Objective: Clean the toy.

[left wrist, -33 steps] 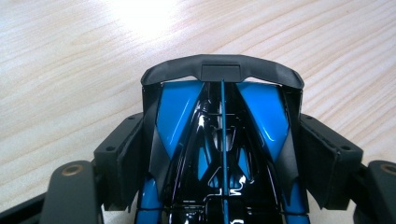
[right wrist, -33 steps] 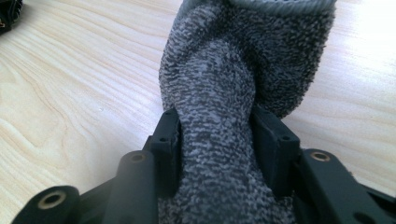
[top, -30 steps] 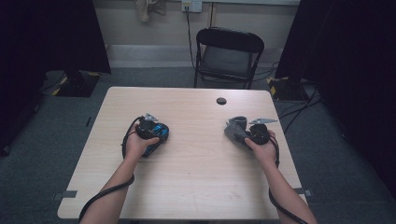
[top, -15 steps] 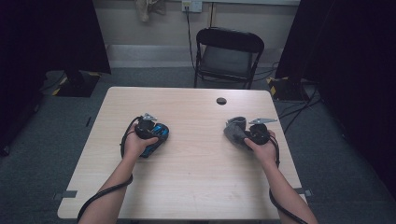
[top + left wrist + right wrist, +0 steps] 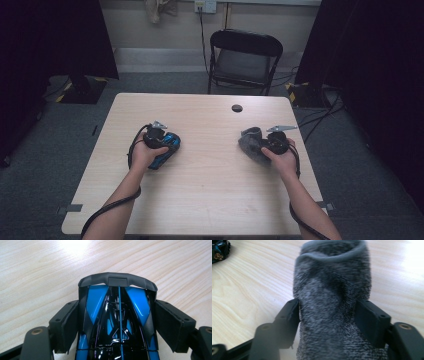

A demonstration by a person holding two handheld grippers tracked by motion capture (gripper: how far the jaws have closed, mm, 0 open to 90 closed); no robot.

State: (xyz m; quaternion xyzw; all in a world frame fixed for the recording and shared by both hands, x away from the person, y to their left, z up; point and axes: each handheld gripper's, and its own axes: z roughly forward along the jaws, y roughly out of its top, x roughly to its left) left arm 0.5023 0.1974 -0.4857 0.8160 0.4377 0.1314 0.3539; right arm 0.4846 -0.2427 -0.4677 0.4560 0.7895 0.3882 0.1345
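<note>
right gripper (image 5: 256,145), held in the person's right hand (image 5: 282,157) near the right edge of the tabletop (image 5: 210,200), has just been opening its jaws, and the grey sock (image 5: 250,140) lies between them; in the right gripper view the sock (image 5: 332,305) fills the gap and its fuzzy sides seem only to brush the pads, so the hold reads as released or about to be rather than a firm squeeze. the sock lies flat on the wood, cuff end pointing away from the hand, toward the middle of the tabletop. set against the high views from a moment earlier, neither hand has shifted and the sock sits at the same spot, so the widening jaws are the one real change. my guess is that this marks the end of a placing step: the sock is being let go where it is, and the hand would next need to back off without dragging the fabric along. left gripper (image 5: 167,145) sits over toward the left edge, its jaws spread wide yet clamped on the flanks of a glossy blue and black toy car (image 5: 117,322), which rests on the tabletop with its dark rear wing pointing away from the camera; the pads press on both sides of the body. a small dark hole (image 5: 237,108) marks the wood near the far edge.
</note>
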